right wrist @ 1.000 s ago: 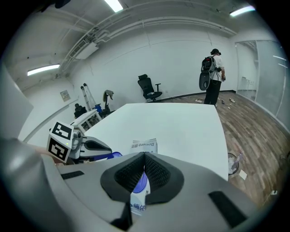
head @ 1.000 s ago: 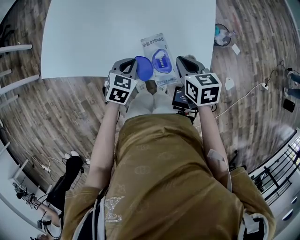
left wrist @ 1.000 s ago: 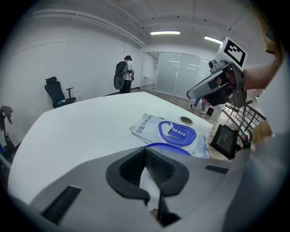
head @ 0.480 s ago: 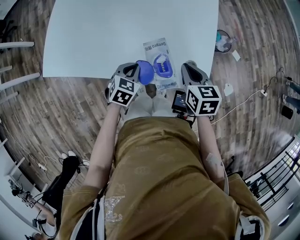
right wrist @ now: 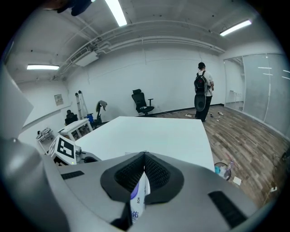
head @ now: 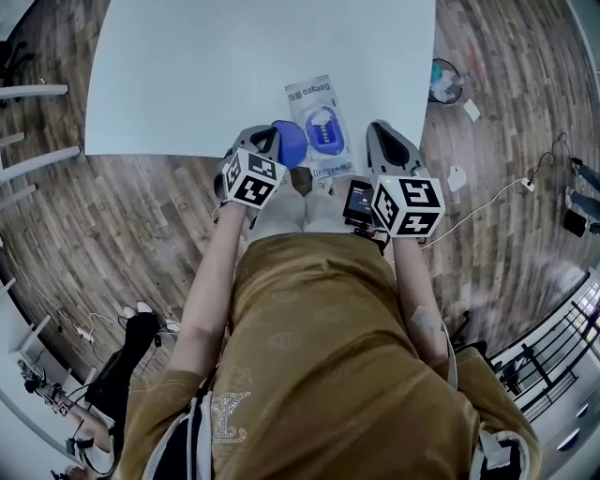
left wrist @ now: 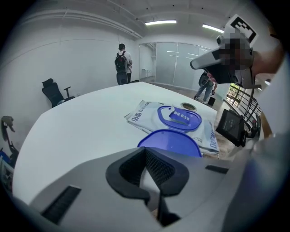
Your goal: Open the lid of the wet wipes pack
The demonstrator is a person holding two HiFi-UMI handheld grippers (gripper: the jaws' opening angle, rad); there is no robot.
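jaws pinched: right gripper on wipes pack, left gripper on lid.

This looks like a big open office or work room; a large white table stands on a wood floor; a black office chair sits by the white wall; long strip lights run along the ceiling; glass walls close off more rooms; a person with a backpack stands far off; cables lie on the floor.
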